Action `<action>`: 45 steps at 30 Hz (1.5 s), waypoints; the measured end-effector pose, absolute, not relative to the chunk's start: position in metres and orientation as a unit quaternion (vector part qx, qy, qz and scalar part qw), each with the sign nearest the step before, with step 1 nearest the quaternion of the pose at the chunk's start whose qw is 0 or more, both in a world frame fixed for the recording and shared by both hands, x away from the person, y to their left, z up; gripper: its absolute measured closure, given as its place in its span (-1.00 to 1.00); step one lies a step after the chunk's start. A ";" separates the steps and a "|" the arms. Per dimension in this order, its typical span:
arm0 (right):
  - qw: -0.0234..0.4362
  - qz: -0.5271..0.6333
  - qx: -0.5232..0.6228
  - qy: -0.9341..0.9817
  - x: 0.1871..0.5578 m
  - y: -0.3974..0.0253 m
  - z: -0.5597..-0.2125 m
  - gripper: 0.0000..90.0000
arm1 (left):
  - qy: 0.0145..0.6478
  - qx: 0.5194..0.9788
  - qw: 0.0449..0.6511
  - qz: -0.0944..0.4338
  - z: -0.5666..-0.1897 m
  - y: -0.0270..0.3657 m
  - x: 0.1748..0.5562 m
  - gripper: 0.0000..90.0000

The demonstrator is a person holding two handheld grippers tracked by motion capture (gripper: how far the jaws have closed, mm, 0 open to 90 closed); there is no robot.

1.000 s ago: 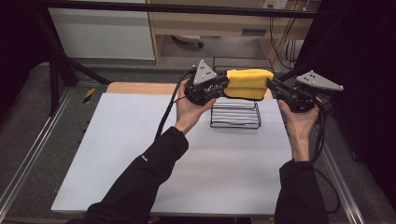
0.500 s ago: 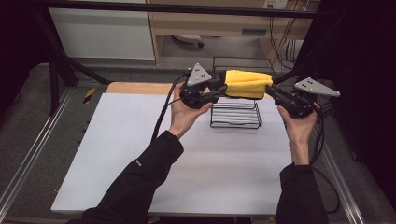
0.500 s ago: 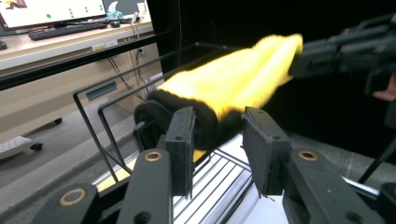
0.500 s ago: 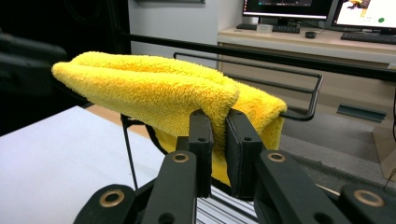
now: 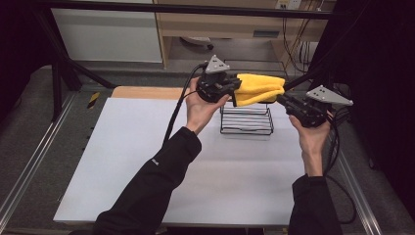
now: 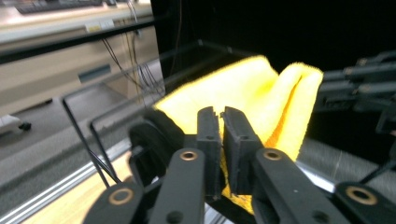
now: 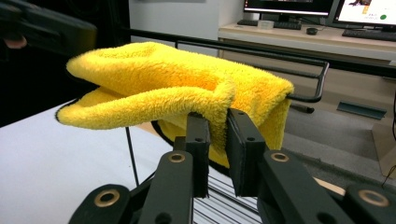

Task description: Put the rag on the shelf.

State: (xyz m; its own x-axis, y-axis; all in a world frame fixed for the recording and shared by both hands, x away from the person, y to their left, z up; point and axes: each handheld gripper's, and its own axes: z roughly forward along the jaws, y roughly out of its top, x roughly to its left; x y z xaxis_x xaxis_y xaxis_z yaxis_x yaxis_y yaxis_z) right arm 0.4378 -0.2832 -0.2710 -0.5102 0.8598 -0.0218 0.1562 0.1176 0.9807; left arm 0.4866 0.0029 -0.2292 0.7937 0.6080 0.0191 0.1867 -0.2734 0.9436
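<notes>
Nearest the person, the white table [image 5: 147,161] lies bare under two black sleeves. Farther out, the right gripper [image 5: 289,104] has its jaws closed narrow on the right end of a yellow towel [image 5: 258,88], and in the right gripper view a fold of pile is pinched between the two black pads [image 7: 198,140]. The left gripper [image 5: 231,92] clamps the towel's left end; the left gripper view shows its jaws nearly together with yellow cloth squeezed in the slit between them. The towel hangs in the air between the two tools, stretched left to right above the black wire rack [image 5: 246,119], which stands on the far right part of the table, and I cannot tell whether the cloth touches the rack's top rail. Judging from this, the work in hand is draping the towel over the rack. The main risk is an uneven drop: if one gripper lets go before the cloth is centred on a rail, the heavier side would likely drag the whole towel off onto the table. The bite in each jaw looks shallow, only an edge fold, so a sideways pull could strip it free early. A low pass might also snag the light rack and tip it. The towel is thick, fluffy microfibre, bright yellow, folded double so its layers gape open at the near edge.
</notes>
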 end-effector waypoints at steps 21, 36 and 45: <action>0.268 0.547 0.374 0.699 0.435 -0.273 -0.276 0.72 | 0.257 0.807 0.493 0.200 -0.272 -0.008 0.497 1.00; 0.253 0.529 0.426 0.689 0.458 -0.277 -0.309 0.92 | 0.259 0.810 0.489 0.196 -0.285 -0.008 0.505 0.97; 0.248 0.541 0.403 0.695 0.436 -0.273 -0.298 0.31 | 0.255 0.807 0.499 0.185 -0.285 0.015 0.486 0.55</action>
State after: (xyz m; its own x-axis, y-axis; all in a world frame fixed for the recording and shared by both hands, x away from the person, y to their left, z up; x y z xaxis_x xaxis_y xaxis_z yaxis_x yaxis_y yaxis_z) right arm 0.4364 -0.2728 -0.2978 -0.5521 0.8288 0.0916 0.2921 0.0894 0.9522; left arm 0.4860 0.0152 -0.2846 0.8008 0.5972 0.0445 0.2273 -0.3718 0.9001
